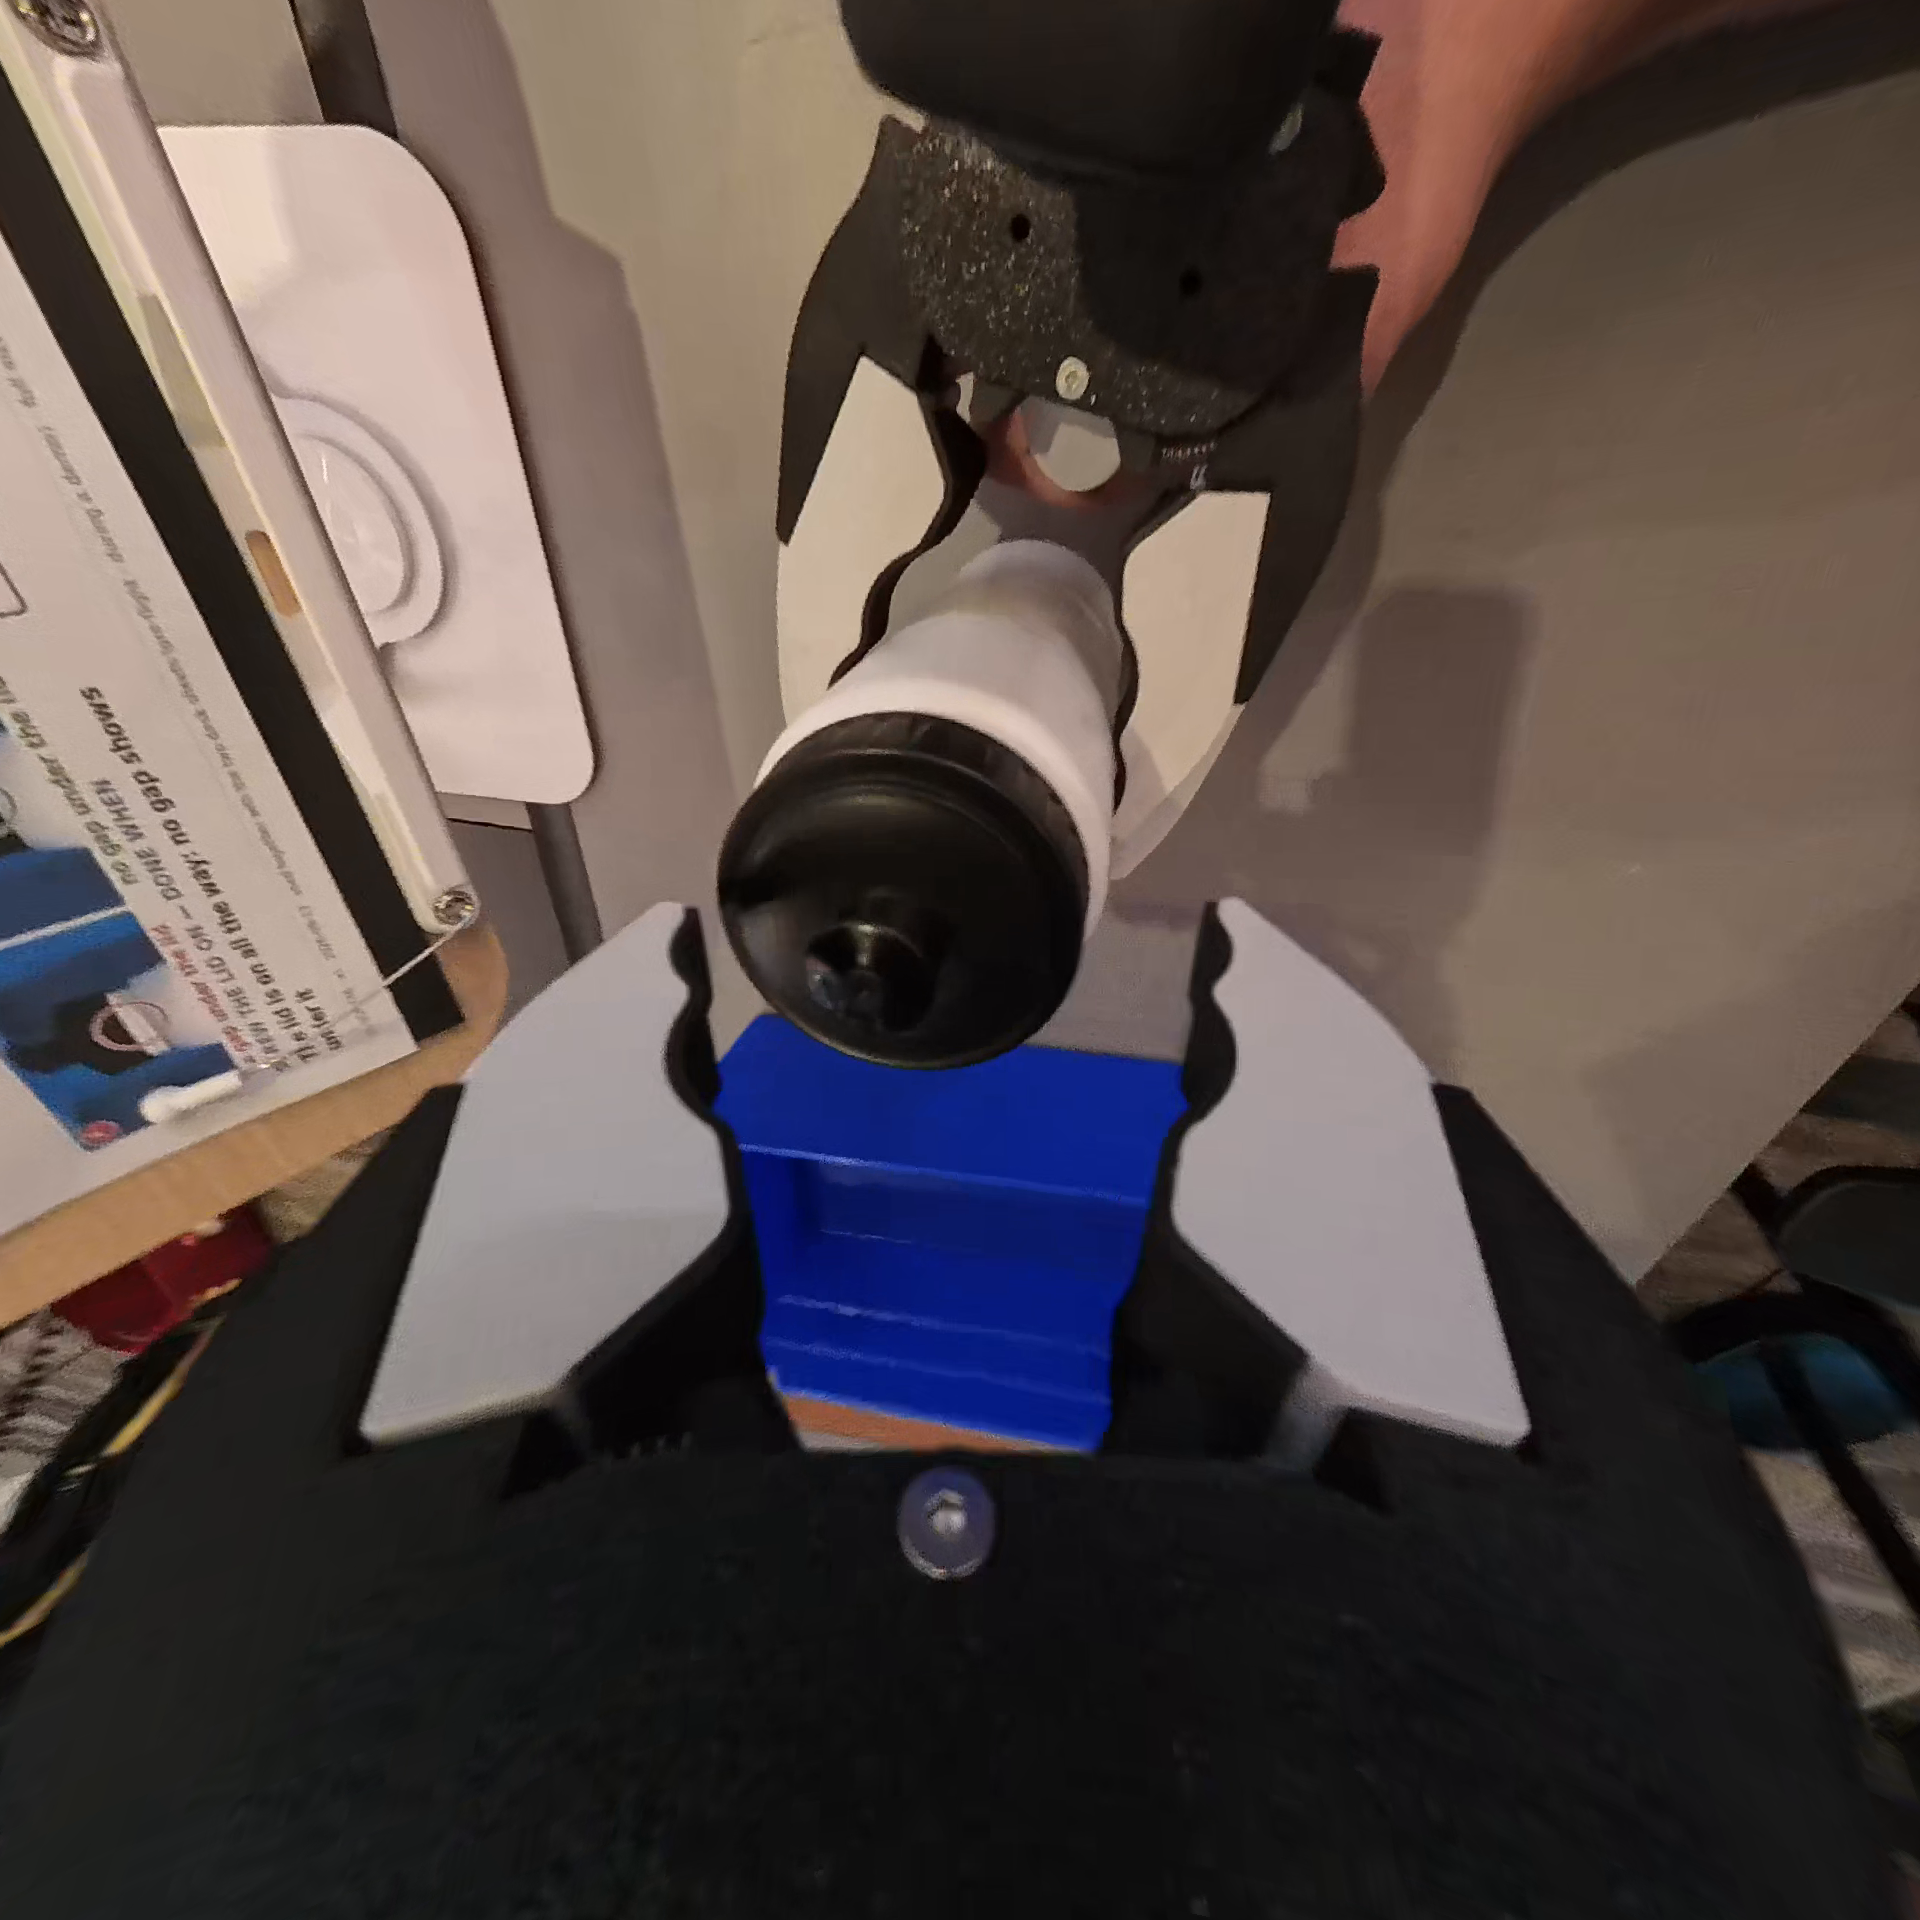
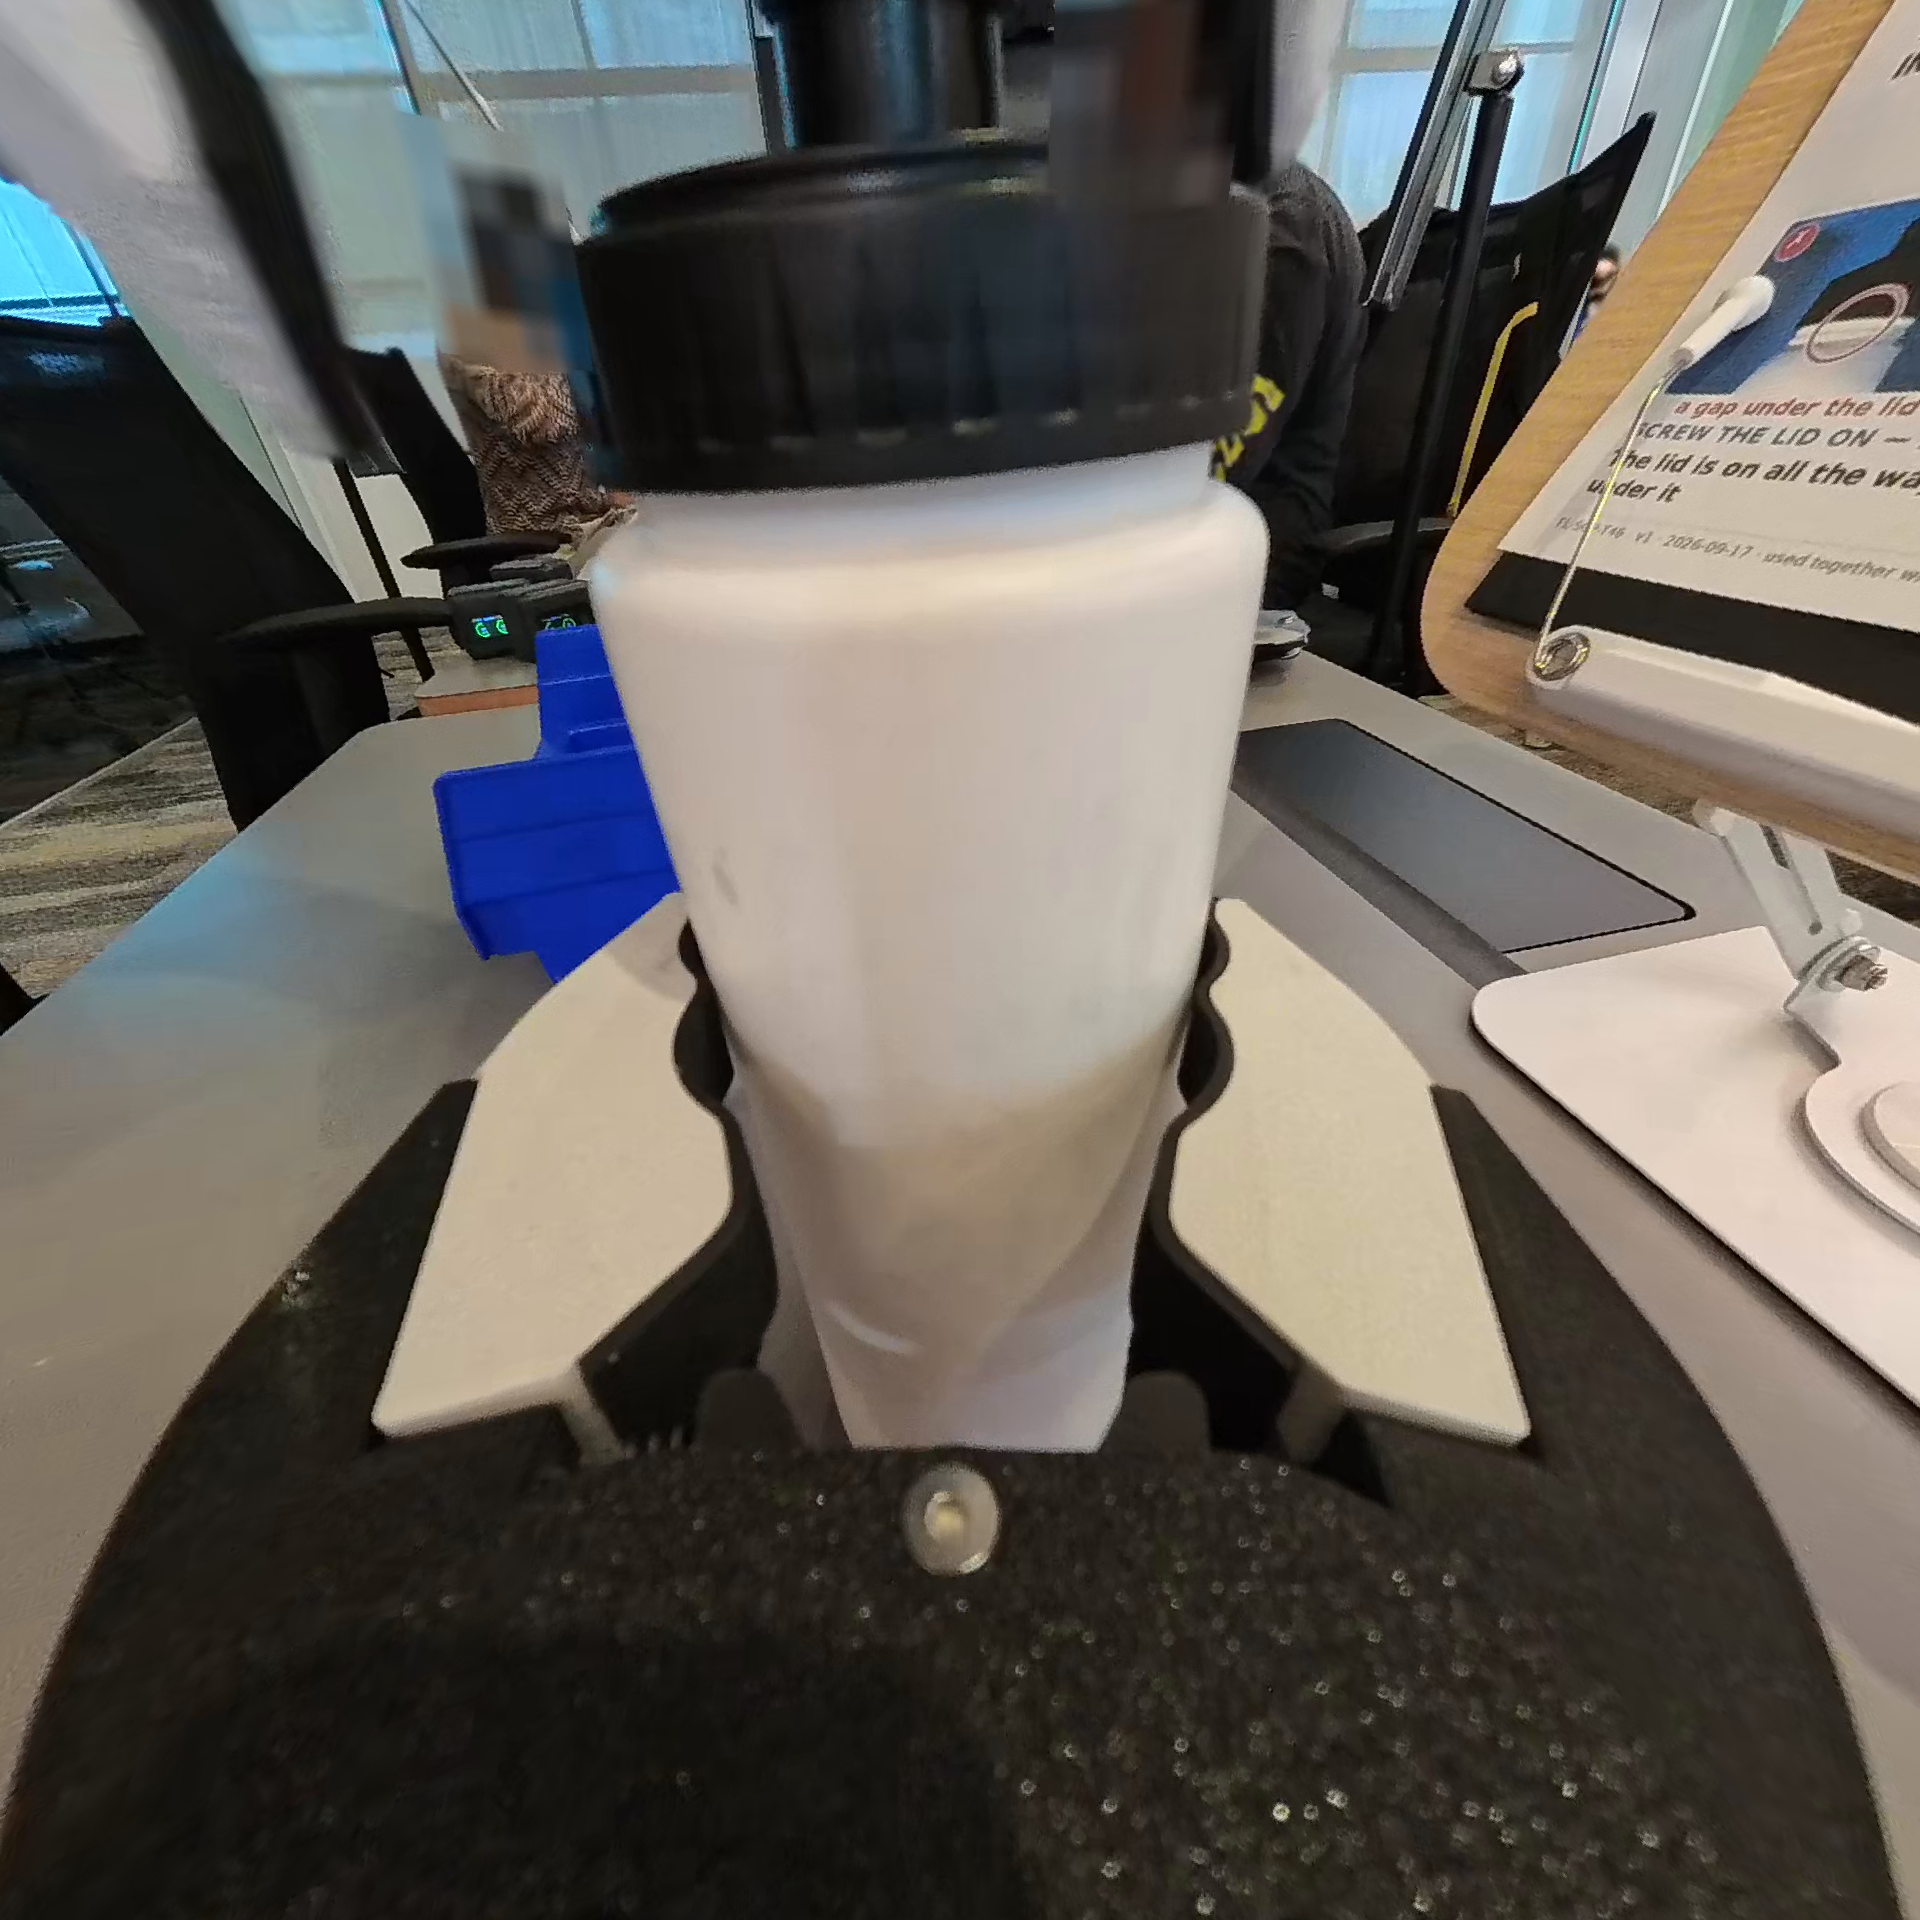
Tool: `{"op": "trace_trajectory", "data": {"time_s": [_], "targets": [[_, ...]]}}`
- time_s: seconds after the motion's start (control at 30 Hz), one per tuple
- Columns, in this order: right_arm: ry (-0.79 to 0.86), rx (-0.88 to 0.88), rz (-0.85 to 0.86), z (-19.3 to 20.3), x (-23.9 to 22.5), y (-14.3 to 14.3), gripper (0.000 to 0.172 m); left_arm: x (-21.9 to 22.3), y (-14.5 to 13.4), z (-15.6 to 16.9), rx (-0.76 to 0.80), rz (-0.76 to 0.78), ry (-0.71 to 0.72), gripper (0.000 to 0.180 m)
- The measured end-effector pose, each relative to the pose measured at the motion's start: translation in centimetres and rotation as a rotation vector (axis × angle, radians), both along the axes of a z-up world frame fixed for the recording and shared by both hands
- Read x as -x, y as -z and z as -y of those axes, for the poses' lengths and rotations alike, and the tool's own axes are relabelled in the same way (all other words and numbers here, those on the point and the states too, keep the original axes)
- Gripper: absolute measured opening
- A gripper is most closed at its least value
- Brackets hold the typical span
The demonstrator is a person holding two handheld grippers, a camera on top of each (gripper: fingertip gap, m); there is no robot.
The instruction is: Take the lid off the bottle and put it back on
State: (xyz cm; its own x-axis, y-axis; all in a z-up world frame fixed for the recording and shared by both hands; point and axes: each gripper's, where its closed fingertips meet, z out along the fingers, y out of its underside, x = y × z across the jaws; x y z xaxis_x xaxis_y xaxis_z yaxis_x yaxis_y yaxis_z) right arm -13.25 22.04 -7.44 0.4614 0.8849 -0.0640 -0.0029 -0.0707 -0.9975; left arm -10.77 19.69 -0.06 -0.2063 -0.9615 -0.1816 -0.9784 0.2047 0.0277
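A white bottle (image 2: 935,810) with a black screw lid (image 2: 914,322) stands upright between my right gripper's (image 2: 945,987) pads, which press on its lower body from both sides. The left wrist view looks down on the lid (image 1: 894,883) and the bottle (image 1: 997,665), with the right gripper (image 1: 997,675) closed around the body behind it. My left gripper (image 1: 945,966) is open. Its fingers stand wide apart on the near side of the lid and hold nothing. It shows blurred at the top of the right wrist view, around the lid.
A blue bin (image 1: 956,1226) sits on the grey table (image 2: 260,987) below the bottle, and shows left of it in the right wrist view (image 2: 551,831). An instruction board on a stand (image 2: 1766,416) rises at the right, with its white base (image 2: 1662,1091). People sit beyond the table.
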Motion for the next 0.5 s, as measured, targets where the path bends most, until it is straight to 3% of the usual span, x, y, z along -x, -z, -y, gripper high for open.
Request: {"op": "trace_trajectory", "data": {"time_s": [0.07, 0.27, 0.5], "targets": [[-0.002, 0.001, 0.003, 0.0, 0.0, 0.0, 0.086, -0.6, 0.0, 0.0, -0.049, 0.061, -0.095, 0.090], [-0.003, 0.004, 0.003, 0.0, 0.2, 0.0, 0.086, -2.0, -0.7, 1.2, -0.048, 0.274, -0.630, 0.089], [-0.001, 0.008, 0.007, 0.0, 0.1, 0.1, 0.086, -1.1, -1.6, -0.2, -0.140, 0.298, -0.705, 0.088]]}}
